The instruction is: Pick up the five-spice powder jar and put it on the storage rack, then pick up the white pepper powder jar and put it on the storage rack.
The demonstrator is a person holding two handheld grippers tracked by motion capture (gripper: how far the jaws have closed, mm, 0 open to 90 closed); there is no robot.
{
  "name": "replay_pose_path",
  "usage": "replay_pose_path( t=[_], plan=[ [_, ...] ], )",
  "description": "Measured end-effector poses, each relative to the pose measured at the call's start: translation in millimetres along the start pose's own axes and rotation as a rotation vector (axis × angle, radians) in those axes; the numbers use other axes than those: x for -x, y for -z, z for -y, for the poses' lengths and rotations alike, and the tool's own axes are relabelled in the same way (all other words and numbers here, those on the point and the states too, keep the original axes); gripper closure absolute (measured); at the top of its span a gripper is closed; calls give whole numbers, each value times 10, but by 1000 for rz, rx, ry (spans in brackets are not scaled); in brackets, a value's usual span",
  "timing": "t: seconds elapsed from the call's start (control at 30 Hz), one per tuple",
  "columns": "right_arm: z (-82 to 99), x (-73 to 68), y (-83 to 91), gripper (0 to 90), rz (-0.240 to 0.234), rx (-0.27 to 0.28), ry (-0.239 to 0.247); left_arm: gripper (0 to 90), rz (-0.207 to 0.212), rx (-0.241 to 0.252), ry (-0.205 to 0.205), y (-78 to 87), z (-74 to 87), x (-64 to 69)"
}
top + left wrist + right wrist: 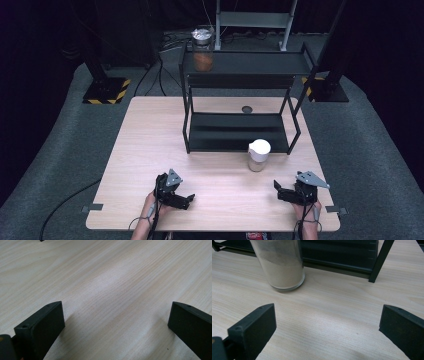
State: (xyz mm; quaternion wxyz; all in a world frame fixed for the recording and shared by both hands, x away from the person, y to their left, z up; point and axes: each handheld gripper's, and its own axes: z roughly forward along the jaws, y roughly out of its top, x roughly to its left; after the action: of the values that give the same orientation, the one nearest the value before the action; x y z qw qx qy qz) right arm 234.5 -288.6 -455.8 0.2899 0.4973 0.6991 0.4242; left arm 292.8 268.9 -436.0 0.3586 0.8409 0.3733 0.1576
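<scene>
A white-lidded glass jar [259, 155] of pale powder stands on the table [140, 150] before the black shelf [240, 131], near the empty, wide-apart right hand-held gripper [278, 189]; the left hand-held gripper [189, 201] is likewise spread and empty.

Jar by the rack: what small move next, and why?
Probably ease the right gripper forward to straddle the jar. Its jaws stand wide open and empty, and the jar stands upright ahead of them, a little to their left, on bare table.
</scene>
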Motion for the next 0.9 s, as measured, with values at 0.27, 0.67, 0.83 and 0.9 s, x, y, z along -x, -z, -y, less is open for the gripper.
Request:
replay_pose_path(
  t=[0.27, 0.67, 0.83, 0.9],
  plan=[
    [22, -22, 13, 0, 9, 12, 2, 0, -2, 1, 2, 2, 4, 5],
    [9, -49, 6, 0, 18, 5, 18, 0, -7, 1, 7, 3, 6, 14],
    [14, -98, 17, 0, 36, 3, 25, 0, -9, 1, 10, 3, 5, 15],
    [8, -106, 15, 0, 41, -2, 25, 0, -10, 1, 10, 3, 5, 16]
  ],
)
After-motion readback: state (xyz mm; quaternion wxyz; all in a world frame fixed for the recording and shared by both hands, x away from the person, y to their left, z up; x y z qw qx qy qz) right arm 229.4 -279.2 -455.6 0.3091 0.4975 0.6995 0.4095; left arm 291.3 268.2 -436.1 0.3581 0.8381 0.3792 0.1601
